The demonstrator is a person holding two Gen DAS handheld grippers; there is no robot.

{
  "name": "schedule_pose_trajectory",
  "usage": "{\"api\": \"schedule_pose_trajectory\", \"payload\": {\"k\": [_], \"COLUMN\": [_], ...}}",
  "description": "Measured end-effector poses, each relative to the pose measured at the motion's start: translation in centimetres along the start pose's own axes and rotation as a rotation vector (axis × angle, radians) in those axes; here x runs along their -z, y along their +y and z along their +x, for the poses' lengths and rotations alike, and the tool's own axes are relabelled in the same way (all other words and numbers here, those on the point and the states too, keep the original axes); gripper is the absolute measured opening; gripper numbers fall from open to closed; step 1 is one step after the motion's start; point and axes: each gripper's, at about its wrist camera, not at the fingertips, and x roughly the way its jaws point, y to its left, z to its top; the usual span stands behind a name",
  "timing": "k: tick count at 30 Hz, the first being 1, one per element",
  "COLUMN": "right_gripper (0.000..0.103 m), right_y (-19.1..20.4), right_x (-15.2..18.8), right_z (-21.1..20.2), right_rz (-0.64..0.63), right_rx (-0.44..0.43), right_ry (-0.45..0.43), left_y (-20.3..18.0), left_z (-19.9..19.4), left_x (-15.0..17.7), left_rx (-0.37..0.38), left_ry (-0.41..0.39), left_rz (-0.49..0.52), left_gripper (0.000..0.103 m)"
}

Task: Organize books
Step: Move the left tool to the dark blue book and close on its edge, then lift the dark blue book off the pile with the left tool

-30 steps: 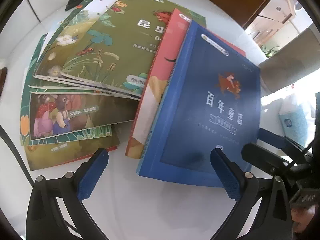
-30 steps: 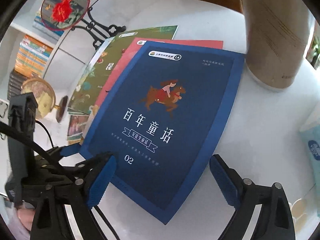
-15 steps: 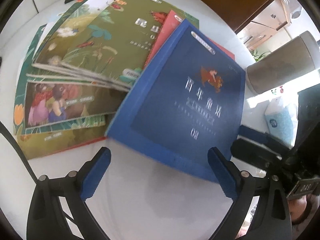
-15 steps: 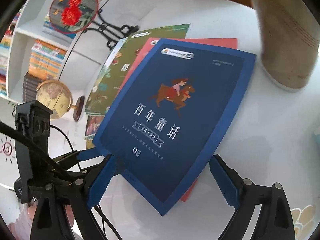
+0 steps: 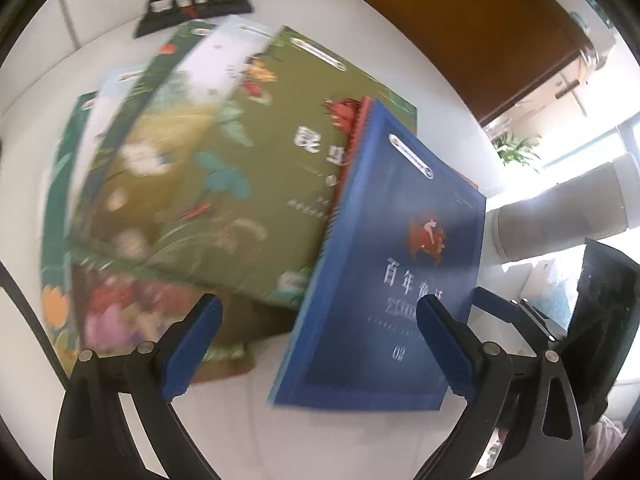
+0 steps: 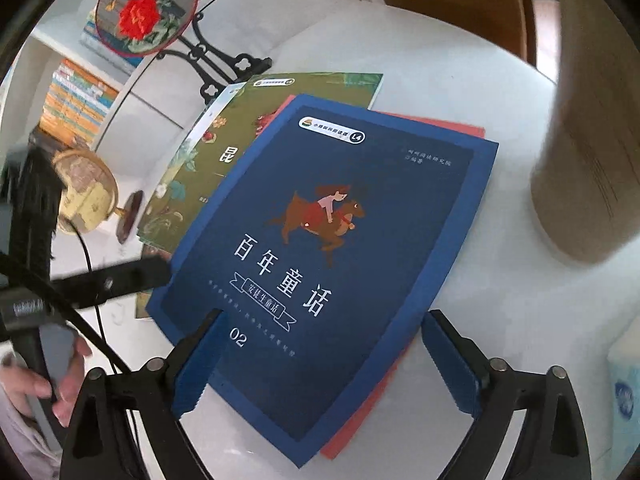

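Observation:
A dark blue book (image 5: 400, 264) lies on top of a red book (image 5: 356, 128) on the white table; it also shows in the right wrist view (image 6: 328, 248), with the red book (image 6: 360, 420) peeking out beneath. Beside it lies a fanned pile of green picture books (image 5: 224, 184), which also shows in the right wrist view (image 6: 240, 148). My left gripper (image 5: 316, 344) is open, its fingers at the near edges of the pile and the blue book. My right gripper (image 6: 324, 364) is open, straddling the blue book's near edge.
A black ornament stand (image 5: 192, 4) is at the table's back; its round embroidered fan (image 6: 146, 4) shows in the right wrist view. A tan cylinder (image 6: 588, 152) stands right of the books. A small globe (image 6: 86, 192) is at the left. A tissue pack (image 6: 624, 396) lies at the right.
The blue book has swung back from lying across the pile and now sits squarer over the red book. Both grippers have moved closer to the books. Both stay open.

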Motion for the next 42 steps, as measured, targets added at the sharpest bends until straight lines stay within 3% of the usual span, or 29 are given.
{"api": "schedule_pose_trajectory", "payload": {"k": [2, 4, 11, 16, 20, 27, 29, 32, 34, 36, 37, 40, 42], "right_gripper": [0.102, 0.102, 0.103, 0.103, 0.103, 0.103, 0.103, 0.103, 0.103, 0.103, 0.103, 0.103, 0.103], "right_y": [0.1, 0.2, 3.7, 4.1, 4.8, 7.6, 6.9, 5.6, 5.6, 6.2, 6.6, 7.5, 7.4], "right_x": [-0.1, -0.4, -0.7, -0.4, -0.1, 0.4, -0.1, -0.8, -1.2, -1.1, -1.1, -1.1, -1.3], "right_z": [0.2, 0.3, 0.0, 2.3, 2.8, 3.7, 3.6, 3.2, 3.2, 3.5, 3.6, 4.0, 4.1], "right_rz": [-0.020, -0.032, -0.274, -0.259, -0.312, -0.490, -0.443, -0.317, -0.292, -0.308, -0.319, -0.344, -0.330], "right_rx": [0.020, 0.033, 0.142, 0.013, 0.017, -0.014, -0.020, -0.075, -0.065, -0.025, -0.007, 0.028, 0.029], "right_ry": [-0.003, -0.012, -0.089, 0.019, 0.008, 0.020, 0.032, 0.028, 0.026, 0.021, 0.020, 0.015, 0.017], "left_y": [-0.8, -0.9, 1.6, 3.9, 5.6, 7.8, 9.1, 10.7, 10.5, 9.9, 9.0, 6.0, 5.4], "left_z": [1.1, 0.8, -1.0, -2.3, -2.2, -4.8, -6.2, -6.5, -6.0, -5.5, -5.2, -4.5, -5.1], "left_x": [0.1, 0.5, 1.8, 3.8, 5.0, 6.4, 6.3, 4.9, 3.6, 3.0, 2.8, 2.8, 3.4], "left_rx": [-0.030, -0.049, 0.004, 0.004, 0.055, 0.034, 0.009, 0.027, 0.028, 0.017, 0.001, -0.108, -0.142], "left_ry": [0.039, 0.019, 0.017, 0.002, 0.040, -0.046, -0.091, -0.105, -0.109, -0.094, -0.076, -0.093, -0.107], "left_rz": [0.006, 0.003, -0.096, -0.146, -0.230, -0.284, -0.303, -0.326, -0.305, -0.260, -0.227, -0.144, -0.116], "left_gripper": [0.100, 0.100, 0.099, 0.098, 0.091, 0.092, 0.093, 0.093, 0.092, 0.077, 0.056, 0.055, 0.051]}}
